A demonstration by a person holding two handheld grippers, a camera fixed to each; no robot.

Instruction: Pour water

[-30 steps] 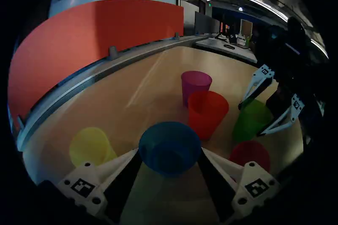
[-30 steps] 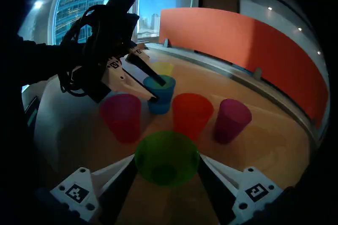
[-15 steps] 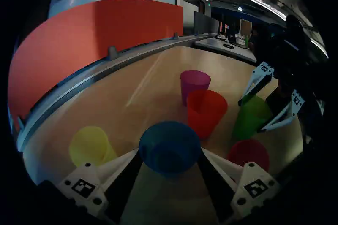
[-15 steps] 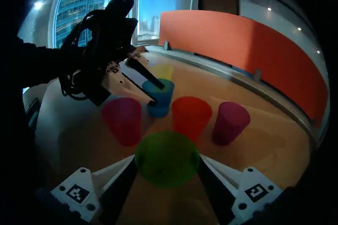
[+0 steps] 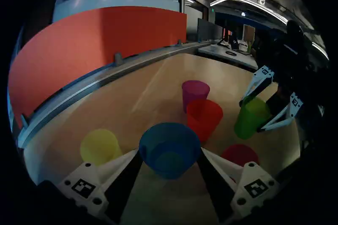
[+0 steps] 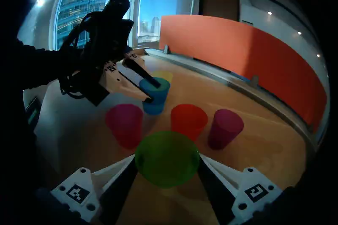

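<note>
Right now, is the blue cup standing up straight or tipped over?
Upright. In the right gripper view the blue cup has its mouth on top, pinched by the left gripper. Water inside: cannot tell.

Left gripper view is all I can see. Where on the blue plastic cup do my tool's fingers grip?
Observer: In the right gripper view, the left tool pinches the translucent blue plastic cup on its upper half, near the rim.
Operator: What is behind my tool?
Observer: Tall windows showing city buildings.
Operator: Can you see into the green one?
Observer: The right tool holds the translucent green plastic cup mouth toward its camera; water inside I cannot tell.
</note>
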